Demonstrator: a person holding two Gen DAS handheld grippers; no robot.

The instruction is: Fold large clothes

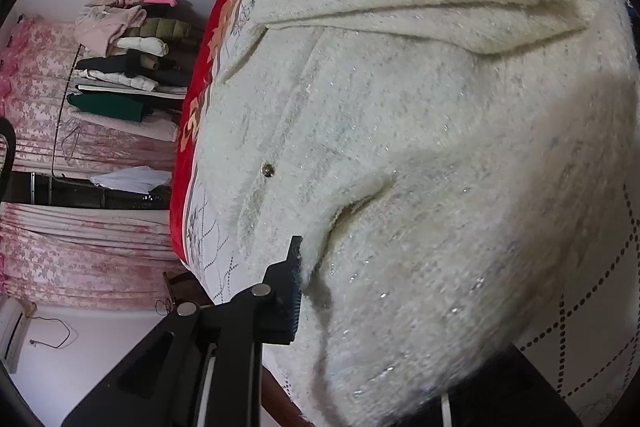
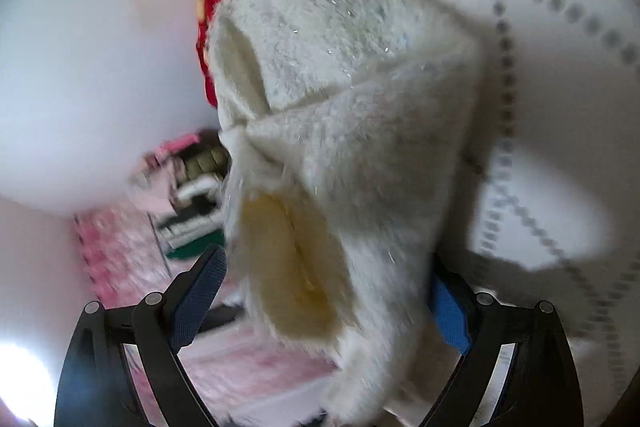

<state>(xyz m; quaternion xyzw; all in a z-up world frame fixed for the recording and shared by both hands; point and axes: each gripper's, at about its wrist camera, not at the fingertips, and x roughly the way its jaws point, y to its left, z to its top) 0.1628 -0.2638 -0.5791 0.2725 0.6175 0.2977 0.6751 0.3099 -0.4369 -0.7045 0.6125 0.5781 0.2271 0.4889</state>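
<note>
The left claw point(image 1: 304, 291) reaches up from the lower left of its frame, one finger pressed into the fuzzy white cardigan point(image 1: 420, 147); whether it grips, I cannot tell. The right claw point(image 2: 324, 291) stands wide, cardigan point(image 2: 352, 131) draped between its fingers. It lies on a bed point(image 1: 592, 339) with white dotted sheet; folded clothes point(image 1: 128, 67) stack at upper left.

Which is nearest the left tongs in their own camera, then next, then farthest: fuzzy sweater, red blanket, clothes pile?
1. Fuzzy sweater: touching the left tongs.
2. Red blanket: at the bed's edge, beyond the sweater.
3. Clothes pile: far left, by the wall.
</note>
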